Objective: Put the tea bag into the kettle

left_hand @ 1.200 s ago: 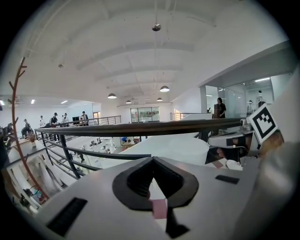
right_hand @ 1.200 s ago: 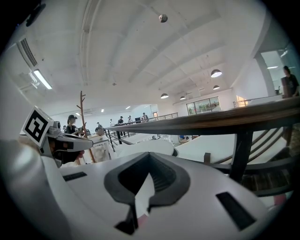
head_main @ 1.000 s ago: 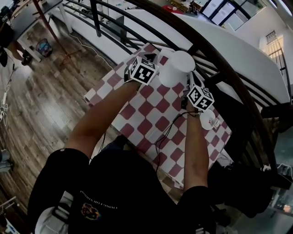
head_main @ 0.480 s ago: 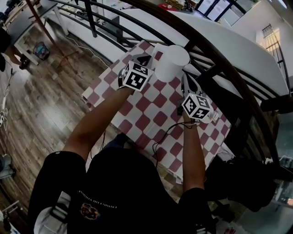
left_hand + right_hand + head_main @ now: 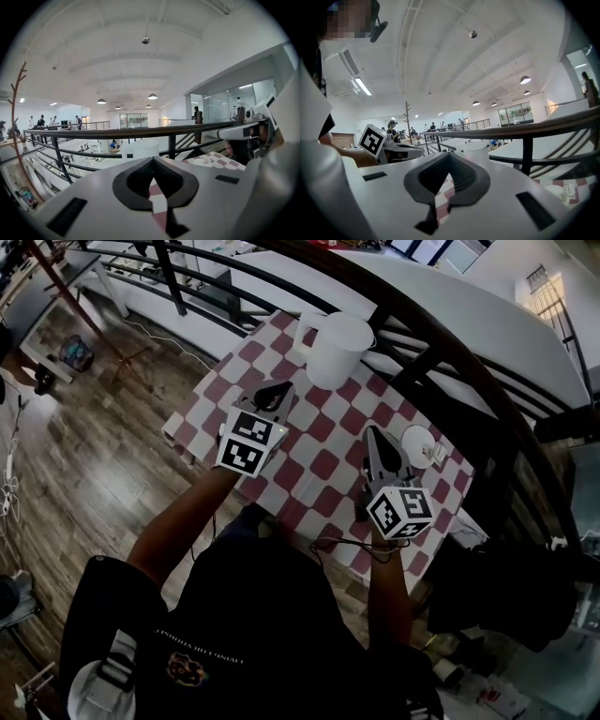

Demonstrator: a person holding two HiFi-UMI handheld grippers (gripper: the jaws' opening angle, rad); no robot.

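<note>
Over the red-and-white checkered counter (image 5: pixel 314 470) we hold both tools above the cloth, well apart from each other. Our left hand-held gripper (image 5: pixel 274 392) hangs toward 10 o'clock from the counter's middle, its nose aimed at about 1 o'clock, toward the kettle (image 5: pixel 335 351). In the left gripper view its jaws stand pressed together at the tips, and through the loop behind them we see only checkered cloth, so it carries nothing. Our right hand-held gripper (image 5: pixel 374 434) hangs toward 3 o'clock from the middle, its nose pointing at 12 o'clock. Its own view shows the same: jaws closed tip to tip, nothing between them.

We see the kettle, white with a wide open mouth and a handle on its 9 o'clock side, upright at the counter's 12 o'clock edge, close under the dark railing (image 5: pixel 450 367). It stands apart from both grippers. We cannot find the tea bag in any view, and we cannot make out the kettle's inside well enough to say whether it lies there.

A small round white dish (image 5: pixel 417 442) rests on the cloth just at 3 o'clock from the right gripper's nose. A pale scrap sits at its edge, too small for us to name. A wooden floor (image 5: pixel 84 456) lies below the counter at 9 o'clock.
</note>
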